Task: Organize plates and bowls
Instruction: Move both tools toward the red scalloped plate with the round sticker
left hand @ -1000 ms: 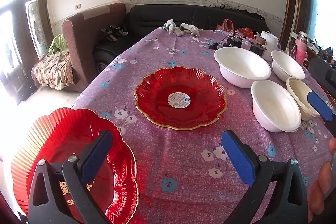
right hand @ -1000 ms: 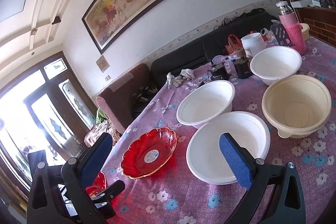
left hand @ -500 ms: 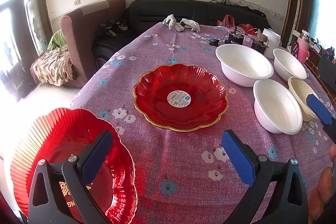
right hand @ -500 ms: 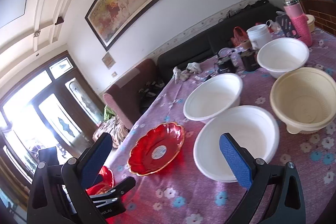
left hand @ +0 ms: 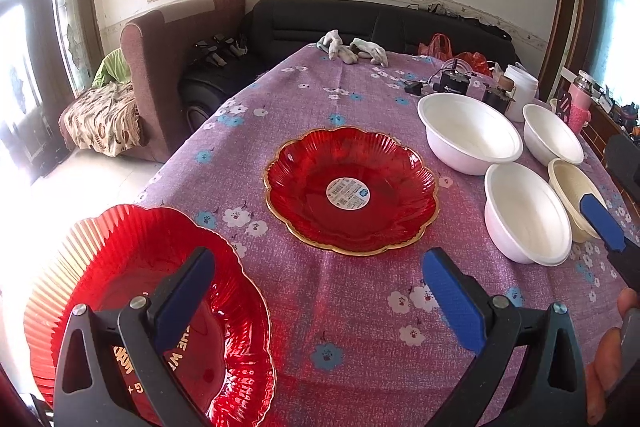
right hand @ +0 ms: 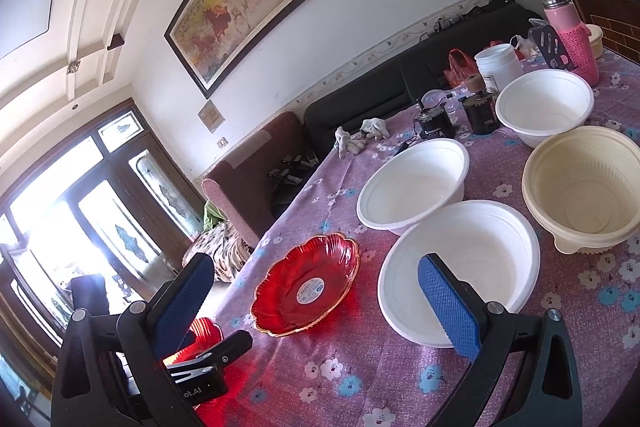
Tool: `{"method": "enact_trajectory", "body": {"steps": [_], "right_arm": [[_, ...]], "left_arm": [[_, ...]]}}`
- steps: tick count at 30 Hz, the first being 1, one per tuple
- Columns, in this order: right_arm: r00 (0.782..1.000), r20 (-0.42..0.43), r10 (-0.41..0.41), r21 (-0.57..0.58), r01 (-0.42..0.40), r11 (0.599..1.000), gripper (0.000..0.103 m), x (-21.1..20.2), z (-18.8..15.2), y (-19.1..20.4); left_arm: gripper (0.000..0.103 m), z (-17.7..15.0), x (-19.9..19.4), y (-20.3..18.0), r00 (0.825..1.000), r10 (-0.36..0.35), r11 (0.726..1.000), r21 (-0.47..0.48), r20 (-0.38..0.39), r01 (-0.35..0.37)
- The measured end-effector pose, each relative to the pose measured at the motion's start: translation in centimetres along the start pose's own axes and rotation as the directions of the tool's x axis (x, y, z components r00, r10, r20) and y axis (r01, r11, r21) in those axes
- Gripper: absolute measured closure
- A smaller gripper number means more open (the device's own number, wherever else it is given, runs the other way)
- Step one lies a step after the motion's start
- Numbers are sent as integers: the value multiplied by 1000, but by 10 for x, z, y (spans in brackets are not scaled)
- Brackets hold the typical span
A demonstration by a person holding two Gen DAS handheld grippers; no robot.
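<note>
Two red scalloped plates lie on the purple flowered tablecloth (left hand: 360,307). One red plate with a round sticker (left hand: 352,191) (right hand: 320,263) sits mid-table. The other red plate (left hand: 132,291) (right hand: 202,331) lies at the near left corner, partly over the edge. My left gripper (left hand: 316,279) is open, its left finger above that corner plate; whether it touches I cannot tell. Three white bowls (right hand: 460,263) (right hand: 412,183) (right hand: 544,103) and a cream bowl (right hand: 584,191) stand to the right. My right gripper (right hand: 316,283) hangs open before the nearest white bowl, holding nothing.
At the far right stand a pink flask (right hand: 568,35), a white jar (right hand: 498,63) and small dark devices (right hand: 480,111). Gloves (left hand: 352,49) lie at the far end. A black sofa (left hand: 360,23) and an armchair (left hand: 172,67) stand beyond. A person's fingers (left hand: 604,379) show low right.
Both grippers have drifted only slightly, so the views shifted a little. Both stay open, and the plates and bowls have not moved.
</note>
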State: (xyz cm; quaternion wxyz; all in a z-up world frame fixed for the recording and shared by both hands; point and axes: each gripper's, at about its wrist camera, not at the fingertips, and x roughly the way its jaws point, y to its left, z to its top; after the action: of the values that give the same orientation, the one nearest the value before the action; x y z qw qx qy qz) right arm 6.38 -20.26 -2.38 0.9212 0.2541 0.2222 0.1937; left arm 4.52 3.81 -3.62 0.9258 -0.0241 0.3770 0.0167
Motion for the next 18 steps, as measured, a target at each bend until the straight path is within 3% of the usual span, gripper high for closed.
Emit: {"method": "enact_trajectory", "body": {"steps": [8, 12, 15, 18], "right_arm": [[999, -20, 43, -6, -43, 999, 0, -7, 3, 17], [993, -50, 110, 40, -108, 993, 0, -10, 5, 25], [975, -106, 196, 126, -182, 975, 0, 0, 1, 27], [947, -189, 261, 237, -214, 948, 0, 24, -6, 28]], "left_arm": [[0, 12, -24, 24, 987, -121, 992, -56, -103, 115], [0, 28, -43, 53, 980, -163, 983, -109, -113, 150], [0, 48, -48, 76, 969, -216, 967, -167, -123, 195], [0, 73, -31, 85, 939, -277, 953, -184, -205, 242]]}}
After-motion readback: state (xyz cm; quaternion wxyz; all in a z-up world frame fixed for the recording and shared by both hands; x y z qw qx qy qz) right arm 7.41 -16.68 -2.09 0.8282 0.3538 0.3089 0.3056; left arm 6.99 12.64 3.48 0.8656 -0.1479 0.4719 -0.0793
